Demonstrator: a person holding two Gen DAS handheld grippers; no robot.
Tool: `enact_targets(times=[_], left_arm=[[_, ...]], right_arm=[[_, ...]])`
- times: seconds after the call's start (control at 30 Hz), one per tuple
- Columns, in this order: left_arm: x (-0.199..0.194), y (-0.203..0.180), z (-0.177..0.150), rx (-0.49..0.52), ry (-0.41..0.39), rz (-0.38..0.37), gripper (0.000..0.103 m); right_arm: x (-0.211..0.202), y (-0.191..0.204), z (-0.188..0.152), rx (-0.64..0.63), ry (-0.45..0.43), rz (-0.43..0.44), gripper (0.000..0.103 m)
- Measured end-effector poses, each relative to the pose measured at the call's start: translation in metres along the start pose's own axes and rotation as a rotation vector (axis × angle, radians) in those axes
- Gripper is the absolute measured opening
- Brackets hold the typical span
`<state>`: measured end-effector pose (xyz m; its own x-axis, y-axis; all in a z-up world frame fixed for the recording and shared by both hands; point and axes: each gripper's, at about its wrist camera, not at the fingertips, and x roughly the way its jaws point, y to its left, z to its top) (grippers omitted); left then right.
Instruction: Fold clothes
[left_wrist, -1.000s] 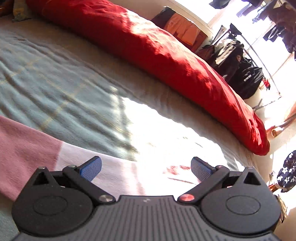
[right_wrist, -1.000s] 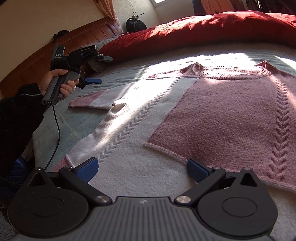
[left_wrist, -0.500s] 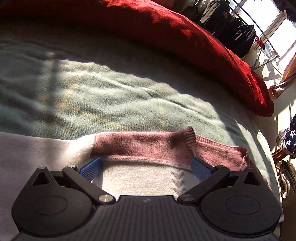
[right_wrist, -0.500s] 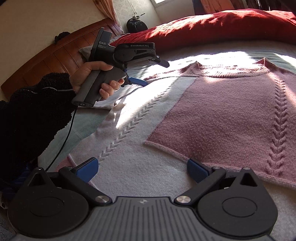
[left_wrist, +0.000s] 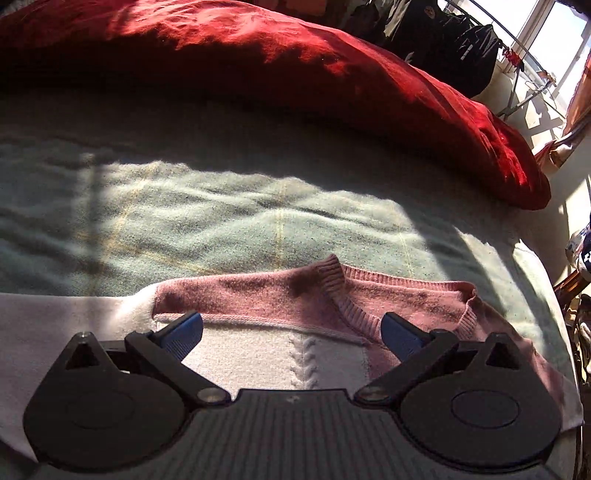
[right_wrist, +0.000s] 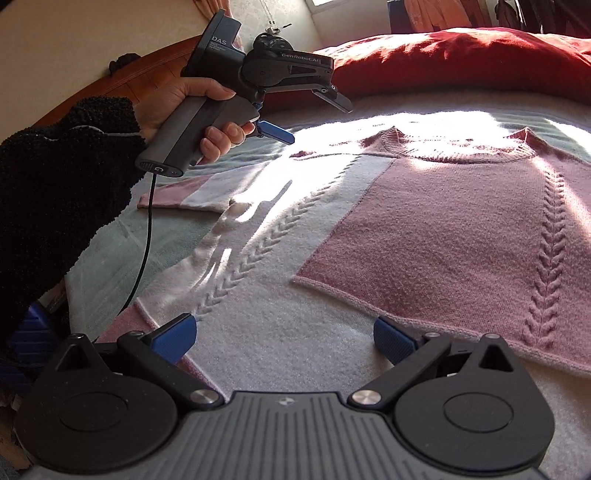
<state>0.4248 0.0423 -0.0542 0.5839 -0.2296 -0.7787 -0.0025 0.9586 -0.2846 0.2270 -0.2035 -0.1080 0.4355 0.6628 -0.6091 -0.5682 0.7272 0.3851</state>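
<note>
The sweater (right_wrist: 424, 206), pink and white with raised cable braids, lies flat and face up on the blanket (left_wrist: 221, 206), spreading forward from the right gripper (right_wrist: 282, 338) toward its ribbed collar (right_wrist: 458, 155) at the far end. Its white panel runs straight ahead of that gripper, the pink panel to the front right, and one sleeve (right_wrist: 192, 194) stretches off to the front left. Beyond the collar a red duvet (left_wrist: 295, 74) is heaped along the far side of the bed, well ahead of both grippers. The right gripper sits low over the hem end, its blue pads wide apart with only knit showing between them; whether they touch the cloth is not clear. The left gripper (left_wrist: 291, 328), seen from the right wrist camera up and to the front left, is held in a hand (right_wrist: 192, 107) with a black fuzzy cuff (right_wrist: 66, 177), a cable (right_wrist: 146, 236) hanging from the grip. From its own camera it points at the shoulder and collar, with its fingers spread wide, gripping nothing, and the pink shoulder band just ahead of the tips.
</note>
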Motion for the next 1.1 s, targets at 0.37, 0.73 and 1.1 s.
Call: enact_targets(times=[0.37,0.73,1.1], left_arm=[[-0.036,-0.139,-0.025,0.261,0.057,-0.153,0.102],[0.072,-0.298,-0.071,0.477,0.276,-0.416,0.102],[0.158,-0.326,-0.057,0.371,0.274,-0.427,0.102]], right_arm=[[-0.015,0.002,-0.006,-0.076,-0.014,-0.159,0.103],[-0.056,-0.023,-0.031,-0.070,-0.021,-0.264,0.103],[-0.056,-0.036,-0.036,-0.083,-0.017,-0.280,0.103]])
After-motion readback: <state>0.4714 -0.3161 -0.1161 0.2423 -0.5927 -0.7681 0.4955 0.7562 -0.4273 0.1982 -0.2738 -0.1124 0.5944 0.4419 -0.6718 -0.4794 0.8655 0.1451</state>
